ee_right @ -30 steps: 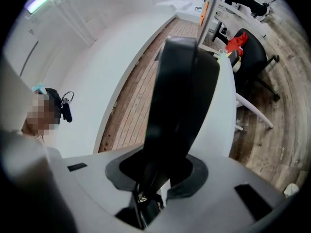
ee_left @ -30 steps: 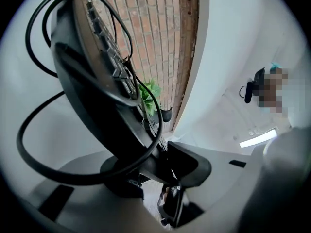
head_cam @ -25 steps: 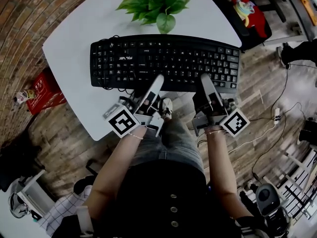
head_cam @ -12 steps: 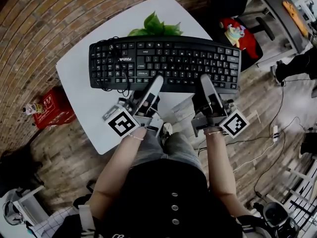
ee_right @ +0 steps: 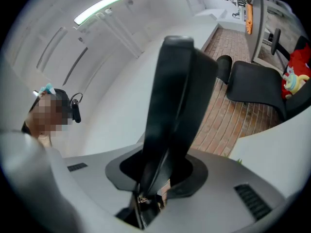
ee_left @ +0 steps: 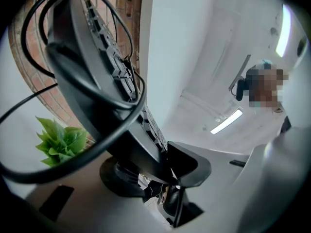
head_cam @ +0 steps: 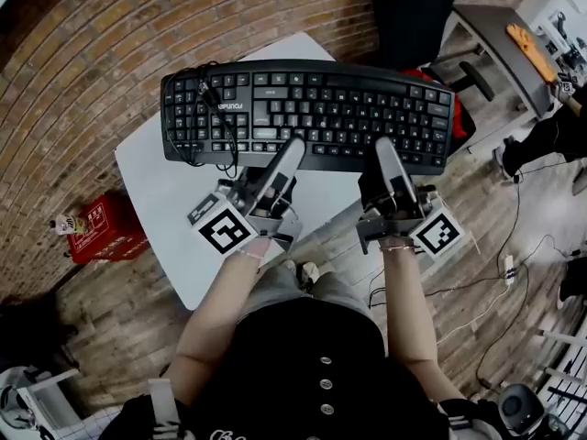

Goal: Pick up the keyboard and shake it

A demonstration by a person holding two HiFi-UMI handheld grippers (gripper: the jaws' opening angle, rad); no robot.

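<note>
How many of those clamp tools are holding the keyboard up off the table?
2. The left gripper is shut on the near edge of the keyboard, left of its middle. The right gripper is shut on the same edge, further right. No other seems hidden.

The keyboard (head_cam: 303, 108) carries a short white brand word above its left keys, too blurred to spell out, and its white key legends are too small to read. The red box (head_cam: 103, 230) on the floor has white print, also illegible. Cubes on the left gripper (head_cam: 293, 144) and right gripper (head_cam: 383, 144) show square black-and-white code patterns
</note>
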